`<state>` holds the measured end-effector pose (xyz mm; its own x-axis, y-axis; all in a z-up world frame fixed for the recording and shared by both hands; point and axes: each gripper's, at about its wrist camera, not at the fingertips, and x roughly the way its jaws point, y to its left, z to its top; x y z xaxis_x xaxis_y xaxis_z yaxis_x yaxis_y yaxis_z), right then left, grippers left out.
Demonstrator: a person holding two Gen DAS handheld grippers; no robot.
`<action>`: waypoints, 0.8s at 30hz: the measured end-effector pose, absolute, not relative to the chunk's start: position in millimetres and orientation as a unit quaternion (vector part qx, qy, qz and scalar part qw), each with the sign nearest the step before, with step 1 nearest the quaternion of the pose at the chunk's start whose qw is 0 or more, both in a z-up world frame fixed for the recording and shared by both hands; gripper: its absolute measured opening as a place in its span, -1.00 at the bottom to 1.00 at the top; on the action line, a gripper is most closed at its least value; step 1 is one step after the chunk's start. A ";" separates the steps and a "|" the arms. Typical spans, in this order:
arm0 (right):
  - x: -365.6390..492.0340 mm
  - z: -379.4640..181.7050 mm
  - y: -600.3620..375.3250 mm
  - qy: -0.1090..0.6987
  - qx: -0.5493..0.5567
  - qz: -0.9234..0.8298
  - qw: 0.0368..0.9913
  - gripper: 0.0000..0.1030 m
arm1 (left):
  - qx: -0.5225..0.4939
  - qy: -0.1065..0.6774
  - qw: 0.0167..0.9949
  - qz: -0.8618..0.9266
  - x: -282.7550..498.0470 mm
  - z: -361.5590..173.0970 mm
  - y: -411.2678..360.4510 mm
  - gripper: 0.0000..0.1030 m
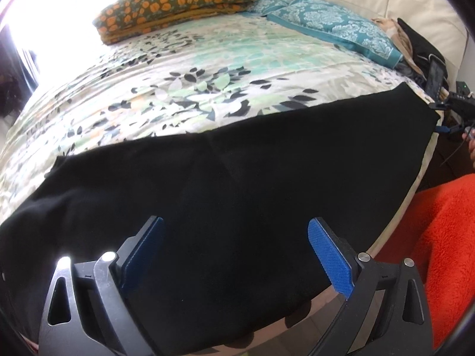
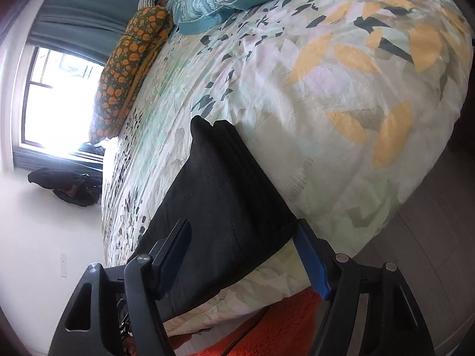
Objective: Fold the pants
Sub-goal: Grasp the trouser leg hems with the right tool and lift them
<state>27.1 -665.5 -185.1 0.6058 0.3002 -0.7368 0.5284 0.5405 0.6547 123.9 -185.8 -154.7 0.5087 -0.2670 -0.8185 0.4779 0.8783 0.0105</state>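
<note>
Pants (image 1: 237, 195): long axis runs along bed (image 1: 178, 68) edge.
Left hand-held gripper (image 1: 236, 255): wide open, empty, above mid-length.
Right hand-held gripper (image 2: 242, 255): open, straddling one end.

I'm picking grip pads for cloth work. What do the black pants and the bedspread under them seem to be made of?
Black pants: apparently a soft matte knit or fleece, with a dull surface, no sheen and a visible stitched seam. Bedspread: looks like thin woven cotton, smooth and matte, with fine crinkles and a printed leaf pattern. Neither fibre can be confirmed by sight.
</note>
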 end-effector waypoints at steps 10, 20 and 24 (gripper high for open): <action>19.1 -177.0 -662.4 0.411 0.480 -0.092 0.770 -0.59 | 0.146 0.497 0.820 -0.246 121.7 -177.9 -208.2 0.81; 43.4 -79.0 -558.6 0.345 0.441 0.039 0.828 -0.62 | 0.005 0.485 0.857 -0.172 146.0 -127.6 -92.4 0.80; 68.3 -67.7 -468.4 0.342 0.439 0.116 0.823 -0.62 | -0.047 0.481 0.865 -0.131 148.2 -126.9 -44.0 0.80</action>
<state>68.3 -468.4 -67.7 0.7390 0.4909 -0.4614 0.1093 0.5884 0.8012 148.2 -44.0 -126.9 0.5020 -0.2719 -0.8210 0.1818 0.9613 -0.2072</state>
